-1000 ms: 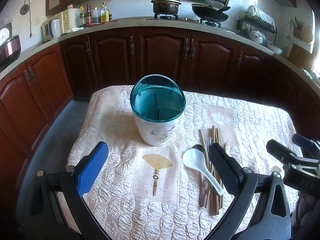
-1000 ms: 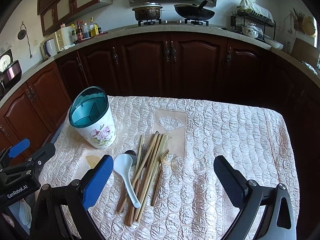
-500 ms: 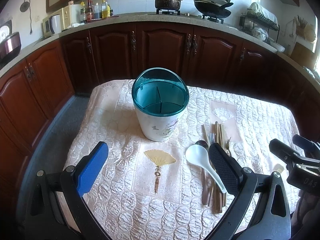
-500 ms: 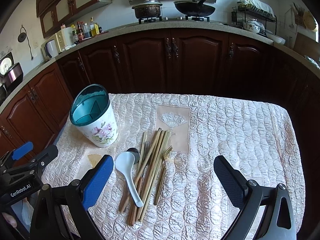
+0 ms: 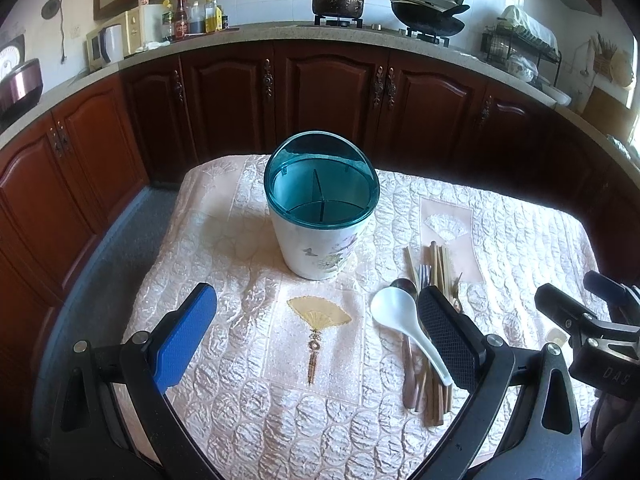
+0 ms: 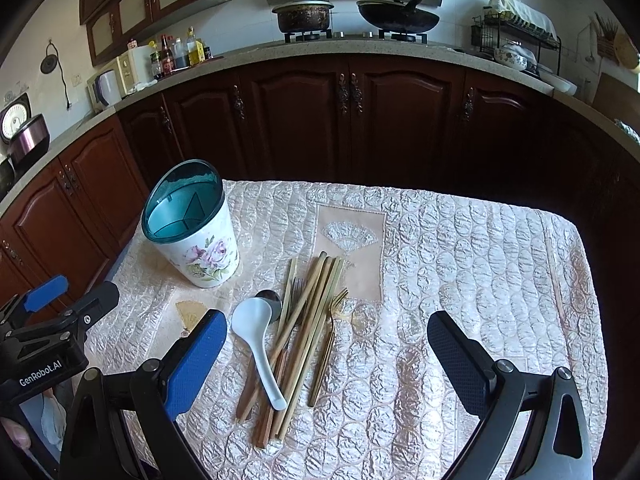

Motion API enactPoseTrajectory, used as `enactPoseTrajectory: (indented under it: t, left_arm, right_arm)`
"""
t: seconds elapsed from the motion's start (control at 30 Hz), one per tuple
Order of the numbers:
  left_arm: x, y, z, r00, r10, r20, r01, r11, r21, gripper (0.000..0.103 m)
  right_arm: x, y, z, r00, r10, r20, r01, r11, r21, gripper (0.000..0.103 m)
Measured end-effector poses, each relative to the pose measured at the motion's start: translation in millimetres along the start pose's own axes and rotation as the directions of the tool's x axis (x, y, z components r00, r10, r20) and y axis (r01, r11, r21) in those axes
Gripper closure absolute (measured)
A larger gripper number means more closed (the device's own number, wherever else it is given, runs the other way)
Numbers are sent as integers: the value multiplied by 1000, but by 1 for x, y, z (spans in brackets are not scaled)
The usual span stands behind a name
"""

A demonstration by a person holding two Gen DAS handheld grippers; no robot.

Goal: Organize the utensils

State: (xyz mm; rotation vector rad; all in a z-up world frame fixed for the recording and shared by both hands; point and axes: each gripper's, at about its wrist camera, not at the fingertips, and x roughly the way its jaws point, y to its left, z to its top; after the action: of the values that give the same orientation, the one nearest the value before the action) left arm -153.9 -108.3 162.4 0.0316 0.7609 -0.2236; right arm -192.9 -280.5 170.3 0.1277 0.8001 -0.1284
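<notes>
A white floral utensil holder (image 5: 321, 208) (image 6: 196, 232) with a teal divided insert stands upright on the quilted table cloth (image 5: 500, 240). To its right lies a pile: a white ceramic spoon (image 5: 404, 324) (image 6: 256, 340), bamboo chopsticks (image 6: 308, 320), a dark fork (image 6: 295, 292), a gold fork (image 6: 330, 336) and a metal spoon (image 6: 270, 298) half hidden under the white one. My left gripper (image 5: 316, 332) hangs open over the near cloth, left of the pile. My right gripper (image 6: 326, 354) is open above the pile's near end. Neither holds anything.
Dark wooden cabinets (image 6: 348, 120) curve behind the table under a counter with a pot (image 6: 302, 14), a wok (image 6: 396, 18), bottles (image 6: 176, 54) and a dish rack (image 6: 516, 36). The cloth (image 6: 480, 264) right of the pile is bare. Grey floor (image 5: 120, 248) lies to the left.
Both grippers have risen and tilted slightly, so the holder and pile sit lower in view. Nothing on the table moved and both grippers stayed open.
</notes>
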Motion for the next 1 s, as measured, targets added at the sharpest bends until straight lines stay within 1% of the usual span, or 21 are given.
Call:
enactPoseTrajectory:
  t: [0.4,0.53,0.63,0.67,0.7,0.77,0.8,0.83,0.87,0.9,1.0]
  left_arm:
    - [2,2,0,1000,-13,-16,12,1000,-8,2]
    - [8,7,0,999,-37,-36,36,999,-23,2]
    - [18,17,0,995,-76,-69,71,995,-70,2]
    - [24,21,0,992,-94,-87,86,992,-93,4]
    - [29,24,-1,988,-115,-106,104,988,-112,12]
    - [40,25,-3,978,-151,-145,133,982,-132,20]
    - [45,25,-4,973,-167,-162,145,980,-139,23]
    - [51,24,-6,968,-181,-175,156,977,-147,26]
    - [56,23,-8,963,-194,-187,166,974,-154,32]
    - [61,22,-10,958,-207,-198,177,971,-160,35]
    - [79,17,-15,943,-244,-225,208,963,-171,35]
  right_arm:
    - [0,-3,-2,1000,-1,-3,1,1000,1,2]
    - [5,-5,-5,1000,7,-13,-7,1000,-4,2]
    - [13,-9,-9,1000,19,-25,-19,1000,1,4]
    - [17,-11,-12,999,26,-37,-26,1000,5,7]
    - [21,-12,-13,998,32,-46,-31,999,8,8]
    - [31,-16,-17,996,54,-71,-53,998,22,14]
    - [35,-17,-19,995,63,-79,-61,998,28,16]
    - [40,-19,-20,993,71,-89,-69,997,33,19]
    - [44,-20,-22,992,77,-95,-74,997,37,21]
    - [48,-22,-23,991,85,-102,-81,996,43,22]
    - [58,-28,-26,989,95,-109,-89,994,61,25]
